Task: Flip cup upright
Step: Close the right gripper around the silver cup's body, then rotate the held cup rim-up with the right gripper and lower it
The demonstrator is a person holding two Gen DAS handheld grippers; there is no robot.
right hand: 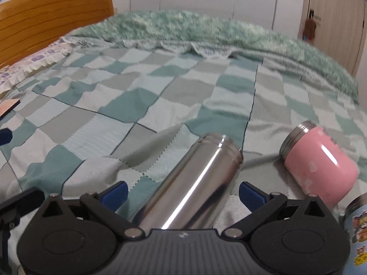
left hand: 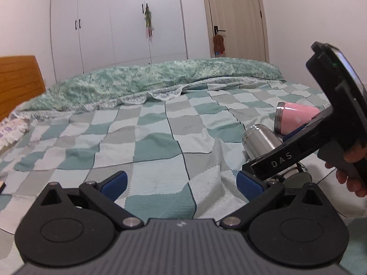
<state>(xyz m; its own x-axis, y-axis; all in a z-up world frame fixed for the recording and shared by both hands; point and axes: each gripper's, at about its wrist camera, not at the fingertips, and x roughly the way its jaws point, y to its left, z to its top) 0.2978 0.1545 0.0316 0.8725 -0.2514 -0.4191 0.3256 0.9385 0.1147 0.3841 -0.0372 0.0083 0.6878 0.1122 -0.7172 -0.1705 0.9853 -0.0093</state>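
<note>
Steel cup [right hand: 190, 183] lies on its side on the checked bed [right hand: 142, 105], mouth pointing away toward the fluffy green blanket [right hand: 206, 29]. Left of the steel cup, the left hand-held gripper [left hand: 181, 183] hangs spread over bare bedding, holding nothing. Around the steel cup, the right hand-held gripper [right hand: 183, 193] is spread wide, one blue pad on each side of the body and neither touching it. Right of the steel cup, a pink cup [right hand: 321, 167] also lies tipped, and a blue cartoon-printed cup [right hand: 357, 231] sits at the frame edge. The step looks like the approach to grasp. Next, the pads should probably close on the steel body, then lift and rotate it mouth-up.
</note>
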